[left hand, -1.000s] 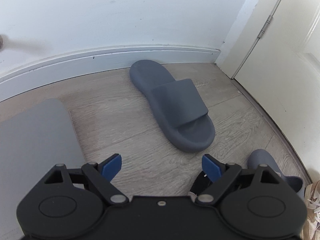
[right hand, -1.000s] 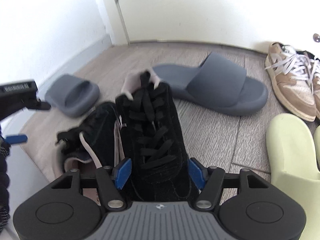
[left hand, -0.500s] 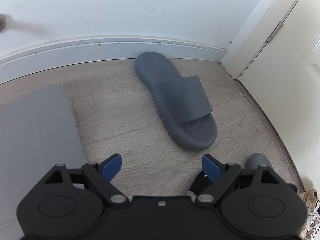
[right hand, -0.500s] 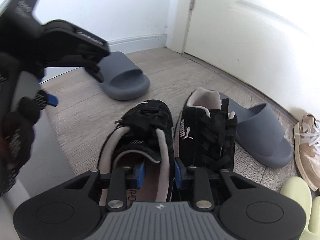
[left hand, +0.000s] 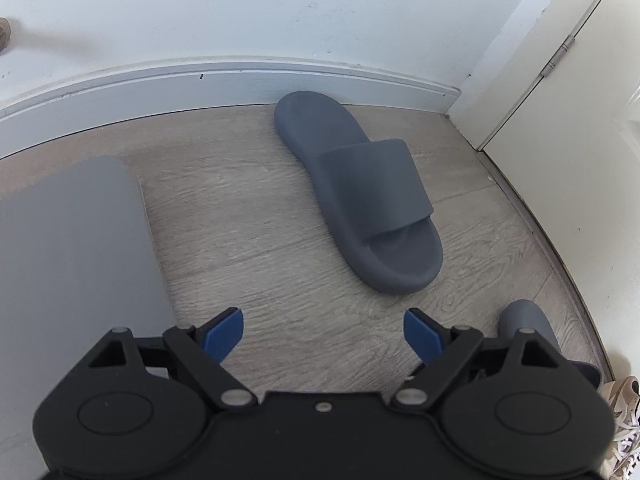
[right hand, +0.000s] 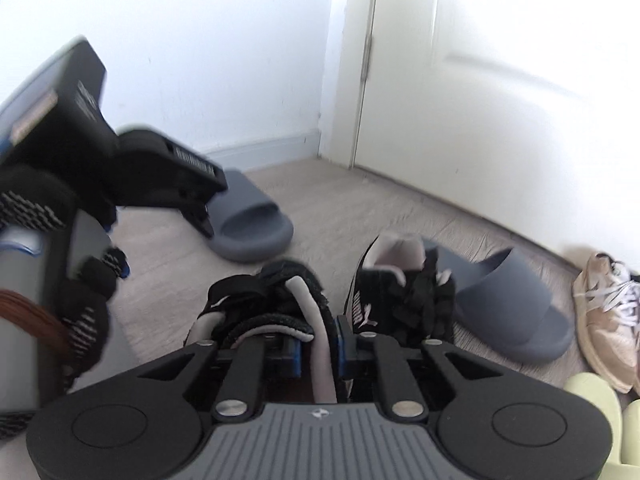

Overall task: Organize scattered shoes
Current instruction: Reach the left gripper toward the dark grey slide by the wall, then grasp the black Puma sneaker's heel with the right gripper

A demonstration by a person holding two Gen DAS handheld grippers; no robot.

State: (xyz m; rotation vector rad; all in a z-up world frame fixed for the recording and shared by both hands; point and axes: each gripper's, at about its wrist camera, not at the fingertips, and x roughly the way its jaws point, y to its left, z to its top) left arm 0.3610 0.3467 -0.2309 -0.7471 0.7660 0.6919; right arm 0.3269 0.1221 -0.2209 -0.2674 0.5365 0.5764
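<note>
Right wrist view: right tool (right hand: pixel 318 346) now clamped on collar of one black sneaker (right hand: pixel 276 300), fingers having closed from wide apart a second ago; grasp secured, shoe judged ready for lifting. Second black sneaker (right hand: pixel 394 296) just beside, second grey slide (right hand: pixel 508 304) and tan sneaker (right hand: pixel 608 316) beyond (none properly seen from left). Left wrist view: left tool (left hand: pixel 323 334) apart, empty, hovering over floor (left hand: pixel 248 216); grey slide (left hand: pixel 360 196) near baseboard (left hand: pixel 240 82).

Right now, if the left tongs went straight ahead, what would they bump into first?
Probably the bare wood floor. The open left tongs point down at it, with the grey slide sandal just right of that line. Depth is hard to judge.
</note>
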